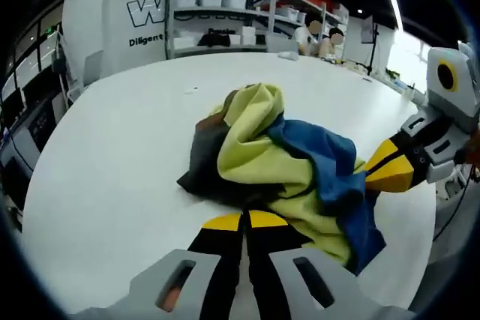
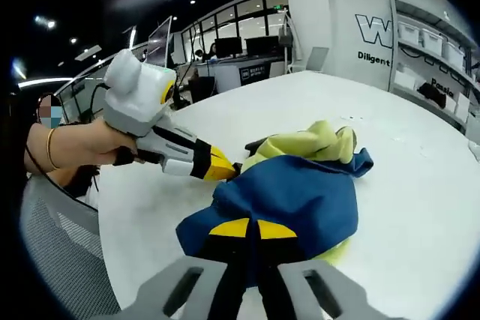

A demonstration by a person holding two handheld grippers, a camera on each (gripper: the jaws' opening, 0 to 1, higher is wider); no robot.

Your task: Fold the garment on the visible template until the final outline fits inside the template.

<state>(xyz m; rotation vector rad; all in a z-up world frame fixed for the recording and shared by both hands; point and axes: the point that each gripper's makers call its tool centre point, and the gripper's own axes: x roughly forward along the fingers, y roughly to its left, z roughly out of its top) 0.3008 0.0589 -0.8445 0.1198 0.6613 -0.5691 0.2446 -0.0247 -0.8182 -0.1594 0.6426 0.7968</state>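
A white wall lettered "Diligent" (image 1: 146, 40) backs the white round table (image 1: 112, 155), where a crumpled yellow, blue and dark fabric garment (image 1: 277, 159) lies; left claw (image 1: 244, 220) and right claw (image 2: 252, 228) both clamp its edges.

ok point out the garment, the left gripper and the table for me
garment (image 2: 289, 200), right gripper view, on its blue panel
left gripper (image 2: 225, 167), right gripper view, at the yellow tips meeting the cloth
table (image 1: 135, 140), left gripper view, on bare white top beside the garment
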